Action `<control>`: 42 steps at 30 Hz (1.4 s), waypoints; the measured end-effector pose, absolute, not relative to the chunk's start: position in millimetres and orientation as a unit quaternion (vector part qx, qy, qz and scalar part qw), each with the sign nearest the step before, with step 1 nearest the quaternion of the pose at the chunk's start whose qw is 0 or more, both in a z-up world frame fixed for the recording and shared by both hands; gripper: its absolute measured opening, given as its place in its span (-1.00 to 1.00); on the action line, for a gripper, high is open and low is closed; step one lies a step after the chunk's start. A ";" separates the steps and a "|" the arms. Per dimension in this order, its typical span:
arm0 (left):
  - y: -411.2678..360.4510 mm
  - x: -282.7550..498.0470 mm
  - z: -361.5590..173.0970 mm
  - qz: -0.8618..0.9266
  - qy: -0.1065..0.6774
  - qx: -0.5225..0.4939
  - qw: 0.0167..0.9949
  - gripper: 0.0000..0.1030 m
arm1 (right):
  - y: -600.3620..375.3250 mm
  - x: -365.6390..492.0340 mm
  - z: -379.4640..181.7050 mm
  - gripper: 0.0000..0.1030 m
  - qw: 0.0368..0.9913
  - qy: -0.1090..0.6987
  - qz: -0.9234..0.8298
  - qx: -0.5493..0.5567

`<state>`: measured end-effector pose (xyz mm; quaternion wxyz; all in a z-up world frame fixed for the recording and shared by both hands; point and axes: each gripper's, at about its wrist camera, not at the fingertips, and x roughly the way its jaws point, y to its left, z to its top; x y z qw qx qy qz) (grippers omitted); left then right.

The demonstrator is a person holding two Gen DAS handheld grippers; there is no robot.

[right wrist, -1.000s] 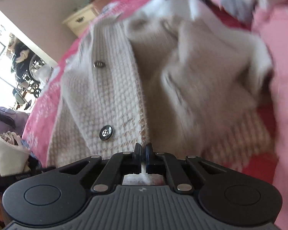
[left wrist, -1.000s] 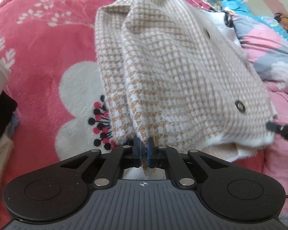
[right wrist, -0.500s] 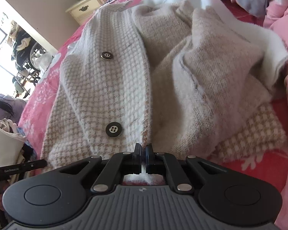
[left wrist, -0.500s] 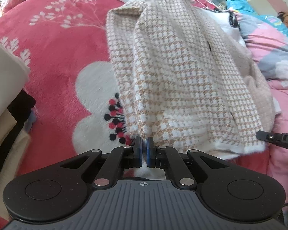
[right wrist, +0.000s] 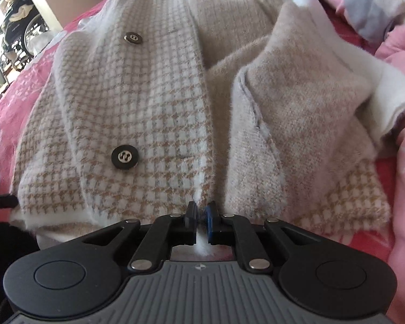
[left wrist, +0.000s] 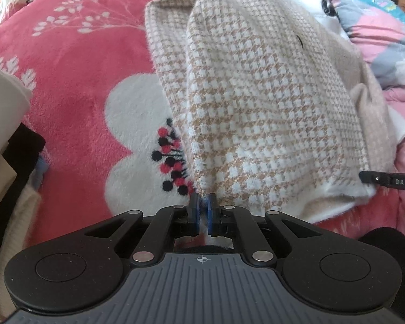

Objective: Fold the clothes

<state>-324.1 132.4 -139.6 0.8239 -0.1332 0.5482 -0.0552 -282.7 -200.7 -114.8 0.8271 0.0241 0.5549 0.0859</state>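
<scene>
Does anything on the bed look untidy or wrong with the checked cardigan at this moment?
Yes. The checked cardigan lies unevenly: its right front panel is turned back, plain inner side up, bunched over the white garment beneath. The left front, with buttons, lies flat. Nothing looks damaged.

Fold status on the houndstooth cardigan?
Done: the cardigan lies on the pink blanket, one side panel turned inside out over the front. In hand: the left hand-held gripper and the right hand-held gripper each have hem fabric between the jaws; the right's jaws are opening. Left: sleeves and the final fold; the garment isn't compact yet. A stack of clothes sits at the left edge.
</scene>
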 end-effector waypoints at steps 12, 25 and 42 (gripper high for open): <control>78.2 -344.2 -99.1 -0.184 0.491 0.009 0.851 -0.30 | -233.4 -272.9 -124.4 -0.79 0.794 0.589 0.065 0.137; 39.3 -311.1 -127.0 -0.160 0.534 0.082 0.826 -0.96 | -239.2 -294.9 -94.7 -0.89 0.815 0.554 0.081 0.145; 89.1 -340.8 -99.1 -0.073 0.579 0.018 0.812 -0.84 | -177.6 -296.8 -110.7 -0.88 0.807 0.578 0.126 0.003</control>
